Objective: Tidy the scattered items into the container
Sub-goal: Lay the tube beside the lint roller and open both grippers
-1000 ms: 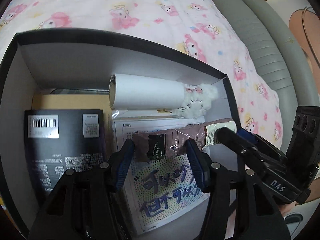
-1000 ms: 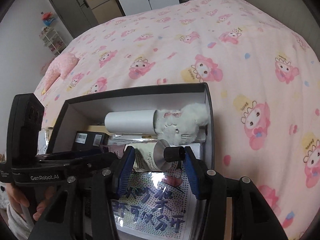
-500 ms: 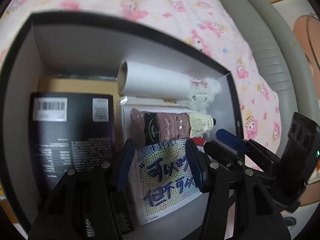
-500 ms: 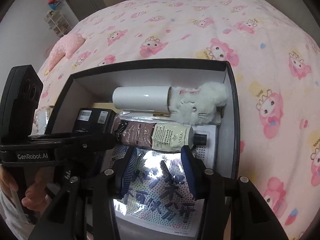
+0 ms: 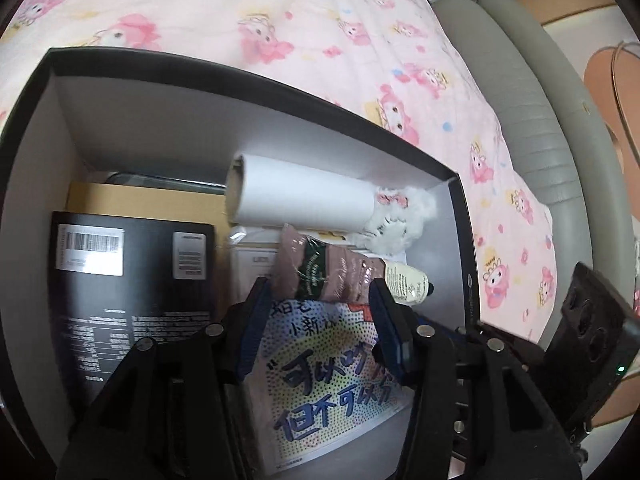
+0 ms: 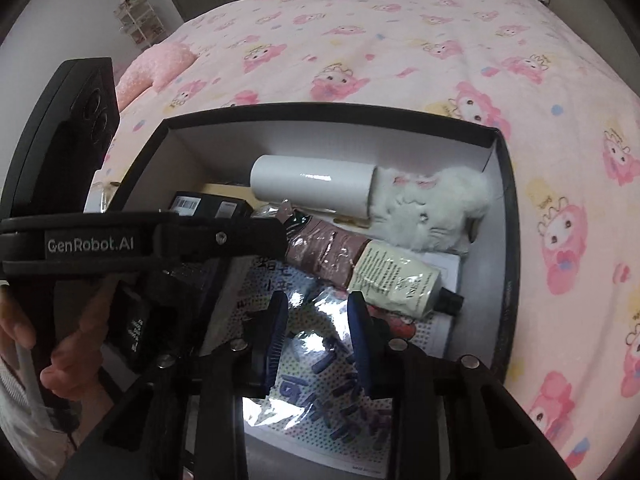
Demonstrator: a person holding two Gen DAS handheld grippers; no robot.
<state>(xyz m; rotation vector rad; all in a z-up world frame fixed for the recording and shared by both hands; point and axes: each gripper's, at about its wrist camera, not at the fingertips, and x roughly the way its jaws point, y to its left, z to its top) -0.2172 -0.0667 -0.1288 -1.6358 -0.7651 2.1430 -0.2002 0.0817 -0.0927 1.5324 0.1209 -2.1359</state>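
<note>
Grippers (image 6: 316,332) closing, empty—above tube (image 6: 372,270), box (image 6: 506,208).

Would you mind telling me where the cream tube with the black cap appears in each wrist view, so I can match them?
Left wrist: the cream tube lies right of centre in the box, beyond the right fingertip.
Right wrist: the cream tube lies right of centre, cap pointing right.
Shared landmark: the white roll behind it.

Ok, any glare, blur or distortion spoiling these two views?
Right wrist: bright glare on the glossy printed sheet washes out its lettering. Left wrist: same sheet reads clearly. Both: fisheye bends the box rim, corners dark.
</note>
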